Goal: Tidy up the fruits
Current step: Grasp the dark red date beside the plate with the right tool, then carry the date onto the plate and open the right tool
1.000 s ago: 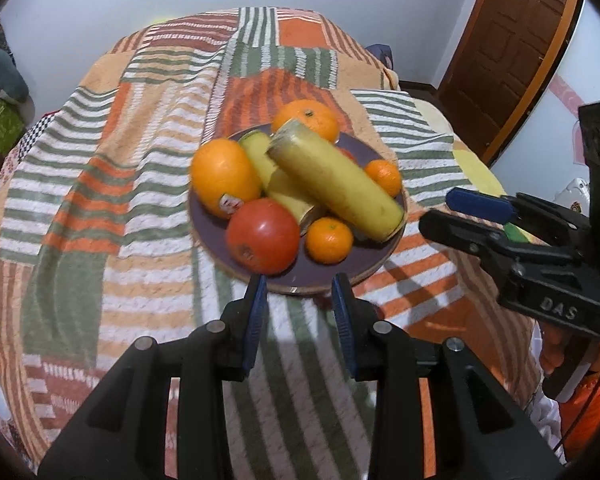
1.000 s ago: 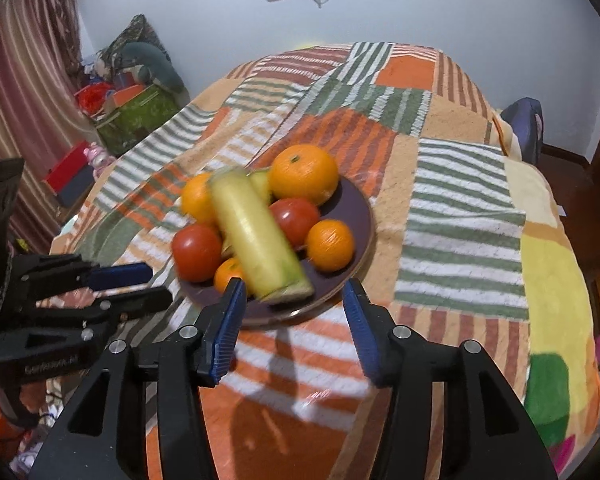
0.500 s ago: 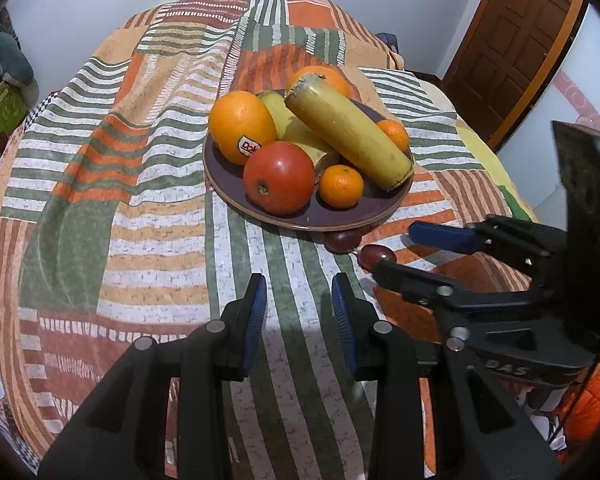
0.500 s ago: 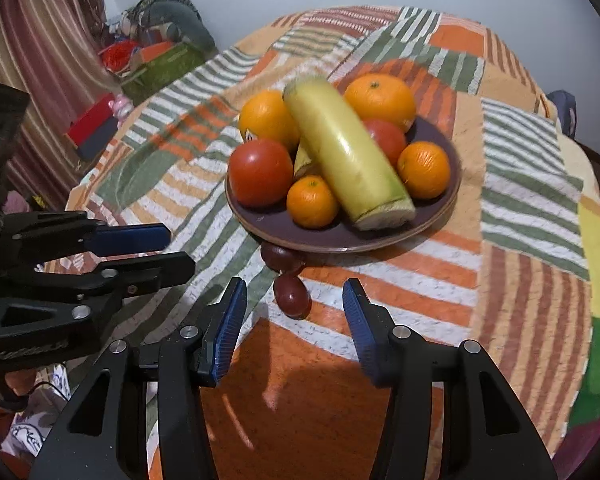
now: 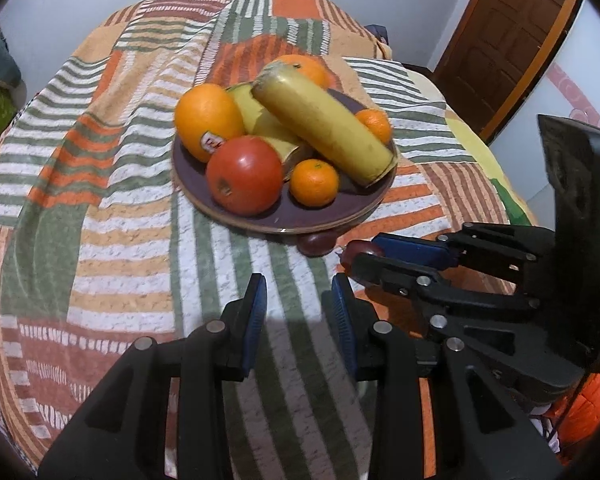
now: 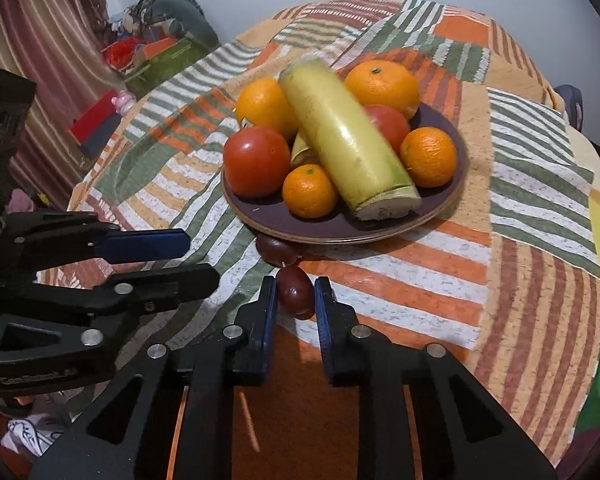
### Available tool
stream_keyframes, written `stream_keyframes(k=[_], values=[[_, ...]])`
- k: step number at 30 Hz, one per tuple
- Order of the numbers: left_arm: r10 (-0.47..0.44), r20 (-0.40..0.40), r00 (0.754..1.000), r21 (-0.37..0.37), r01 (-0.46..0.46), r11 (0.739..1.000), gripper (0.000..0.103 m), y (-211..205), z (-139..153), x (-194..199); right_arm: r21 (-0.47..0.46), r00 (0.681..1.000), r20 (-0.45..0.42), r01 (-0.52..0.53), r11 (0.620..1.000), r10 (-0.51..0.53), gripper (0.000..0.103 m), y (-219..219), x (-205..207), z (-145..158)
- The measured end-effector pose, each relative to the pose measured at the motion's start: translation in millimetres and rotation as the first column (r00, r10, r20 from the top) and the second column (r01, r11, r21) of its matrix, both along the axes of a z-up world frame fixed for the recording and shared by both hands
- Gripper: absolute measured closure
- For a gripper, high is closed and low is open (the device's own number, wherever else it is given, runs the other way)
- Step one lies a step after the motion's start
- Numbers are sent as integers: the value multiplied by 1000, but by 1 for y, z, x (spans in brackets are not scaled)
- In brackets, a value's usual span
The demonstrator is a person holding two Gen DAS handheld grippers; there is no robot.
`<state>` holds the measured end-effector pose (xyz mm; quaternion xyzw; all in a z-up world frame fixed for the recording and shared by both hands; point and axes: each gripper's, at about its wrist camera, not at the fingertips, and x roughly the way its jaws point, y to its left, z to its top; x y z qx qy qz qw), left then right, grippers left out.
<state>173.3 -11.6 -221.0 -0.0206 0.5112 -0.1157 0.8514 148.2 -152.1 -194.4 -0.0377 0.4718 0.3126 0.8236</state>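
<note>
With the right gripper (image 6: 296, 296) straddling a small dark red fruit (image 6: 296, 295) on the striped cloth (image 6: 420, 288), fingers closed in to its sides but contact not confirmed from this angle, the grasp reads as just forming. This fruit lies off the plate (image 6: 340, 228), at its 6 o'clock edge; a second dark fruit (image 6: 274, 250) sits half tucked under the rim, just beyond the first. Risk: the fruit is smooth and rounded, so an off-centre pinch may squirt it forward against its neighbour or off the bench; too hard a squeeze may bruise it. Risk on delivery: the plate is already heaped, with a long yellow-green fruit (image 6: 344, 140) lying across oranges and tomatoes, and a nudge could set it rolling. Left gripper (image 5: 298, 314) hovers at 6 o'clock of the plate, fingers apart, holding nothing. Hidden: most of the second dark fruit, the plate's far side, the fruits under the long one; the held fruit is largely masked in the left view (image 5: 360, 249); both views show motion blur.
</note>
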Motion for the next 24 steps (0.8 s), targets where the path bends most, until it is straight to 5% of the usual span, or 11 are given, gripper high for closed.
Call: stream_keyframes(k=[15, 24], values=[[-8, -29, 1000, 78, 10, 997, 71, -26, -21, 29, 51, 991, 20, 128, 990, -130, 86, -57, 0, 10], [8, -28, 1000, 65, -7, 998, 77, -25, -24, 35, 64, 991, 17, 134, 989, -135, 86, -62, -1, 9]])
